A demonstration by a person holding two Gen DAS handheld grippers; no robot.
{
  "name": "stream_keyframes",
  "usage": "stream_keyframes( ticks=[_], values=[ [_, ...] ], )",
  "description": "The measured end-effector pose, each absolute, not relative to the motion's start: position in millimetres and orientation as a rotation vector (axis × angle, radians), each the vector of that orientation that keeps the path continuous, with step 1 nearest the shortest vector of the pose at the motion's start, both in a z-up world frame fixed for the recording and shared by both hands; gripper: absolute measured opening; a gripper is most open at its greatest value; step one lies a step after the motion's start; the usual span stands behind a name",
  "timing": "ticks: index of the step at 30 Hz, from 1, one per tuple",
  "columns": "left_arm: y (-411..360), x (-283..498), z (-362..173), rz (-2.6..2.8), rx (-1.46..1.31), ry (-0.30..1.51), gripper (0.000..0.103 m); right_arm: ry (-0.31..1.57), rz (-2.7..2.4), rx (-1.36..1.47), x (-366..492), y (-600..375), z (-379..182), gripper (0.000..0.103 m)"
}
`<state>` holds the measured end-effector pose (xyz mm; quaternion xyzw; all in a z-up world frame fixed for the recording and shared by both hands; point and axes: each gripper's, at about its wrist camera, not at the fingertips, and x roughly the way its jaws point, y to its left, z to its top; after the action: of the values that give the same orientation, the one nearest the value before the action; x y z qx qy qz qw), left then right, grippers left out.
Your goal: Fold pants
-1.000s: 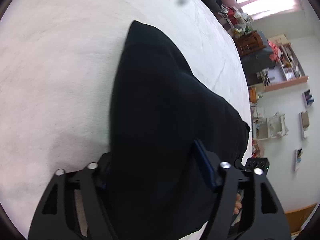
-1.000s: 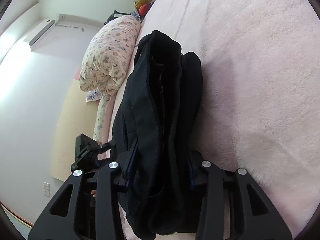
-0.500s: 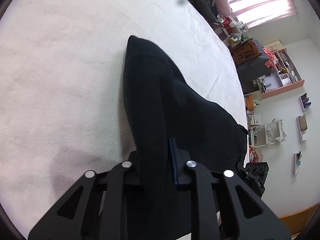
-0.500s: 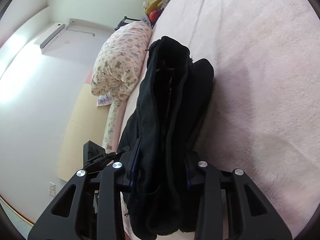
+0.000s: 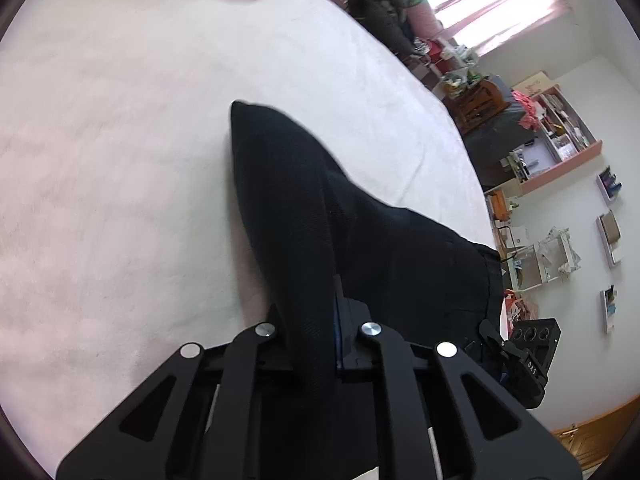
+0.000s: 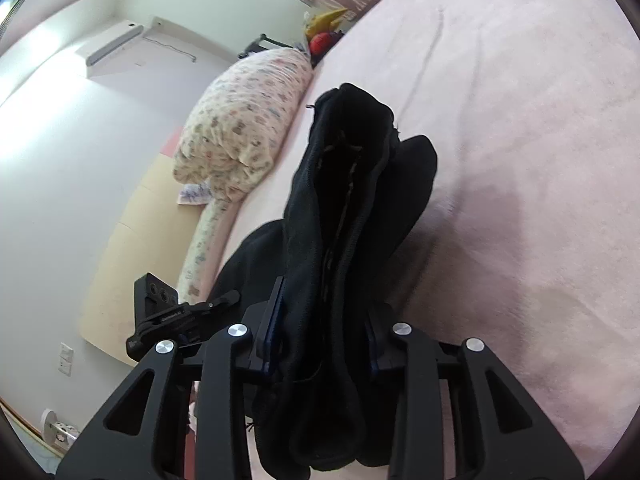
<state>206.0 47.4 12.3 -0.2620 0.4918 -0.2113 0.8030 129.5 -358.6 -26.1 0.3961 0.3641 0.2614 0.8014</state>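
The black pants (image 5: 320, 208) lie folded on the pale pink bed (image 5: 120, 160), their far corner pointing away from me. My left gripper (image 5: 316, 320) is shut on a raised ridge of the near edge. In the right wrist view the pants (image 6: 352, 184) show as a thick stack of layers. My right gripper (image 6: 324, 332) has that stack between its fingers; its jaws are still closing and the pads press the cloth. Each gripper shows in the other's view: the right gripper (image 5: 528, 360) at the pants' right end, the left gripper (image 6: 168, 316) at the left.
A flowered pillow (image 6: 240, 120) lies along the bed's left edge by the wall. Dark clothes (image 5: 380, 8) are piled at the bed's far end. Beyond the bed's right edge stand a pink shelf (image 5: 560, 148) and cluttered furniture. The bed cover (image 6: 520, 120) spreads wide to the right.
The left jaws went from wide apart to pinched on a ridge of the pants. The right jaws narrowed a little on the stack. Both grippers rose slightly, lifting the near edge.
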Motion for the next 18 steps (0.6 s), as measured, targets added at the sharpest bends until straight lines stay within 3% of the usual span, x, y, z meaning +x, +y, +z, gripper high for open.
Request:
stream_keyframes(
  ticks=[9,18],
  values=[
    [37.3,219.8,59.0,-0.511,-0.529,0.912,0.009,0.675,0.612,0.824,151.6,-364.0,12.8,0.033],
    [2.3,275.2,48.7,-0.431,-0.455,0.871,0.009,0.648,0.506,0.787,208.1,-379.1,8.7,0.033]
  ],
)
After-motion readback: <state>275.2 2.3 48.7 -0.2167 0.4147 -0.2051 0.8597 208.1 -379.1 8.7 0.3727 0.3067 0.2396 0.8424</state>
